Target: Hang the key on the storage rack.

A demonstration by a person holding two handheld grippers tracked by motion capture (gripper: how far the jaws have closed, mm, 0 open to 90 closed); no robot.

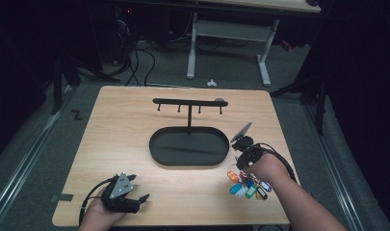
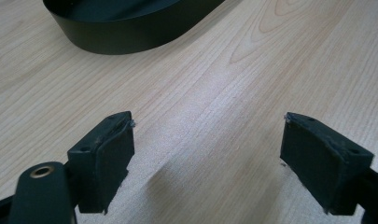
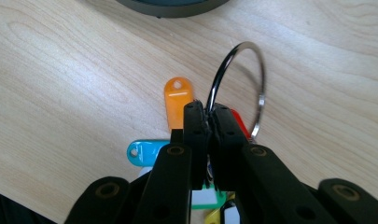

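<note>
A bunch of coloured key tags [image 1: 248,186] hangs on a metal ring [image 3: 239,79] near the table's right front, just right of the black oval tray [image 1: 155,144]. My right gripper [image 3: 207,112] is shut on the ring's wire, with the orange tag [image 3: 178,100] and the blue tag [image 3: 142,151] lying below its jaws. In the high view the right gripper [image 1: 241,166] sits between the tray and the tags. A black hook rack [image 1: 188,102] rises from the tray's far side. My left gripper [image 1: 140,199] rests at the front left, its pads [image 2: 109,158] wide apart over bare wood, so it is open.
The tray's dark wall [image 2: 130,39] lies ahead of the left gripper. The wooden table [image 1: 120,120] ends close behind both hands. Beyond its far edge stand the white legs of another desk [image 1: 192,48] and floor cables.
</note>
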